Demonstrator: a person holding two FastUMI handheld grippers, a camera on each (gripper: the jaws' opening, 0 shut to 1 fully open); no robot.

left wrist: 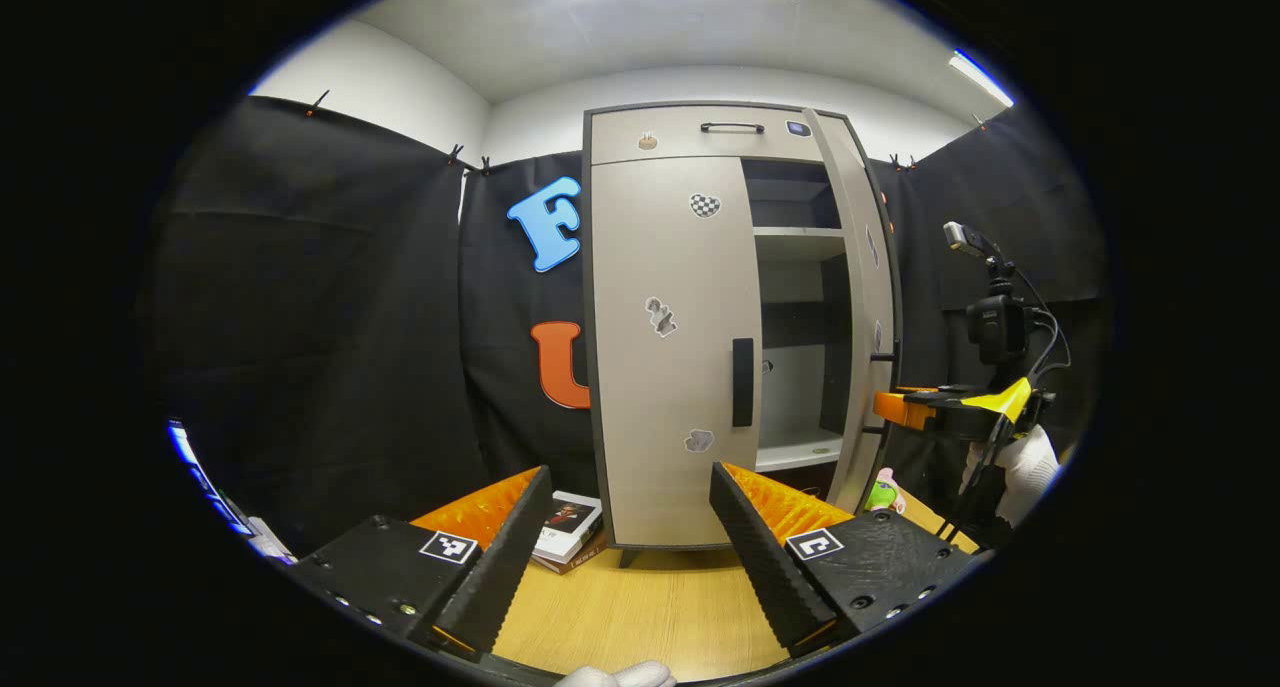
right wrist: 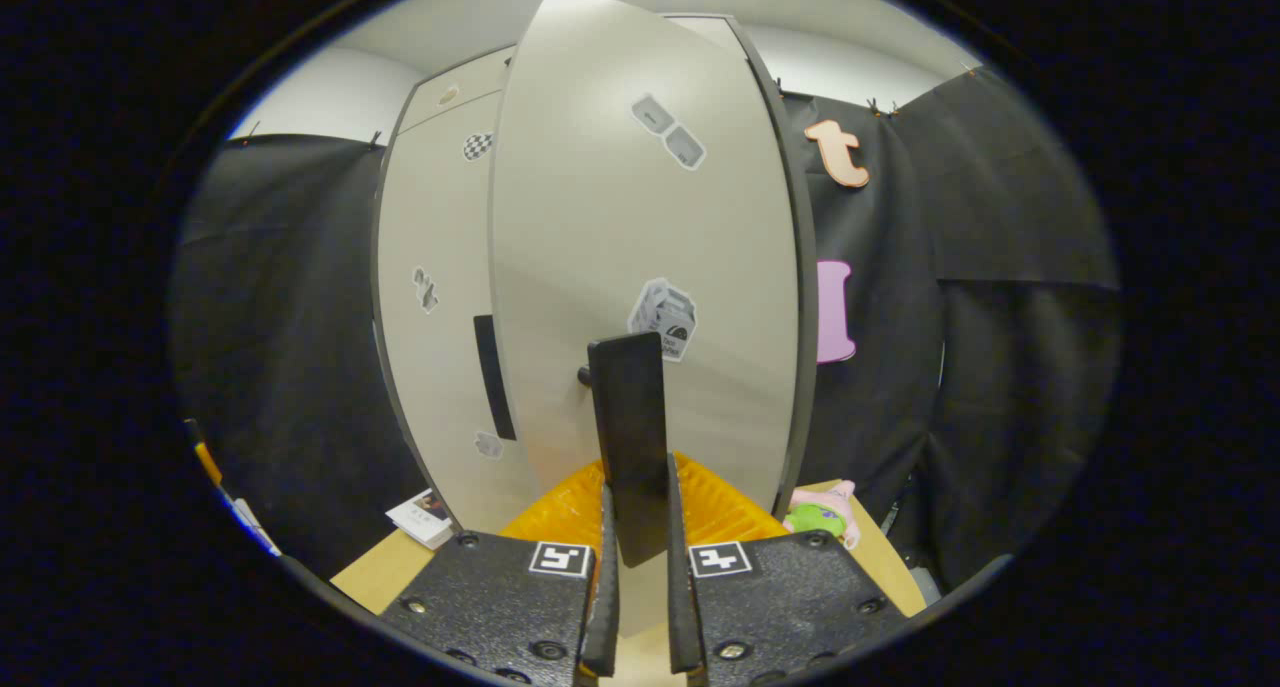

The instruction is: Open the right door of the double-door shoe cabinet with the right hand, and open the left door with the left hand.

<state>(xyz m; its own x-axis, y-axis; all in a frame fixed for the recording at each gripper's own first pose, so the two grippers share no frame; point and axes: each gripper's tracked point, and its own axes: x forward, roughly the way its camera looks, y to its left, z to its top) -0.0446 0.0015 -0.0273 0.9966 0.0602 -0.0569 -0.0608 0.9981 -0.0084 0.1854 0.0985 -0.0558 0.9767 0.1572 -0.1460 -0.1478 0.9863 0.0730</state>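
The grey shoe cabinet [left wrist: 670,137] stands on a wooden table. Its left door [left wrist: 665,367] is closed, with a black vertical handle [left wrist: 742,382] near its inner edge. The right door [left wrist: 865,297] stands swung out, showing shelves [left wrist: 798,242] inside. My left gripper [left wrist: 630,472] is open, a short way in front of the left door and touching nothing. In the right gripper view the right door [right wrist: 640,217] looms close, and my right gripper [right wrist: 638,487] is shut on its black handle [right wrist: 628,417]. From the left gripper view, the right gripper [left wrist: 945,407] sits at that door's outer edge.
Books [left wrist: 567,529] lie on the table [left wrist: 640,597] left of the cabinet's foot. A green and pink plush toy [right wrist: 822,515] sits to its right. A camera on a stand [left wrist: 995,317] rises at the far right, above a gloved hand [left wrist: 1030,462].
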